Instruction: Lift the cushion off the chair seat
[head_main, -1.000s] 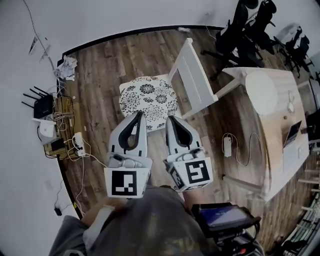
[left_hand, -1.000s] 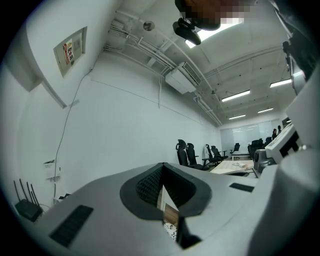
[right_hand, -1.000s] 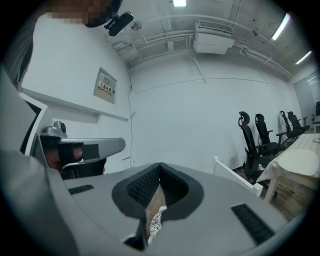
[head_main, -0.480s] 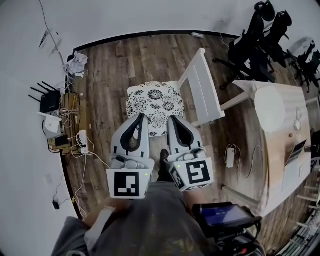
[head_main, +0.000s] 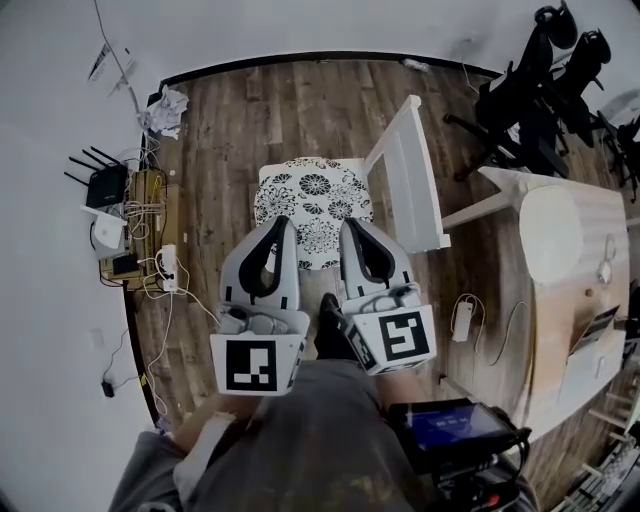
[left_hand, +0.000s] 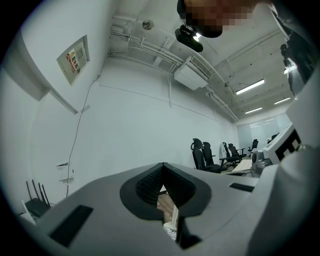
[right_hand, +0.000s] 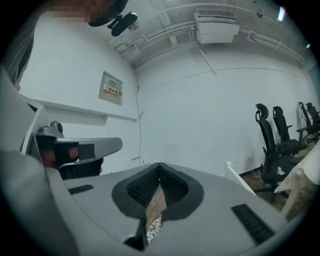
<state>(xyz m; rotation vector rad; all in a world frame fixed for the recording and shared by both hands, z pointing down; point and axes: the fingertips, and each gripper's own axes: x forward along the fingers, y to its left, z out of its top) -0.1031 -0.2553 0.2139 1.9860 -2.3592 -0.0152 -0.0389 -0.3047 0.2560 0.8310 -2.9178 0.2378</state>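
Here's the cushion: white fabric covered in black flower medallions, with rounded corners, almost a disc. It lies flat, printed face up, on the seat of the white wooden chair in the middle of the plank floor. From the head view it looks about as wide as it is deep, so I can't call a clear long axis. The chair's slatted back stands along the cushion's right edge, so the seat opens toward the left of the picture.

The left hand-held gripper has its jaws closed tip to tip with nothing clamped between them. In the left gripper view only a sliver of the print peeks through the hollow behind the tips. The right hand-held gripper is the same, jaws pressed together and empty. A scrap of the flowered fabric shows through its hollow.

The two sit side by side, pointing away from the person, and their tips overlap the cushion's near edge. They seem to hang above it rather than touch, but the angle leaves that unsure.

Off to the left, against the wall, sits a router. At right are the pale tabletop and black office chairs.
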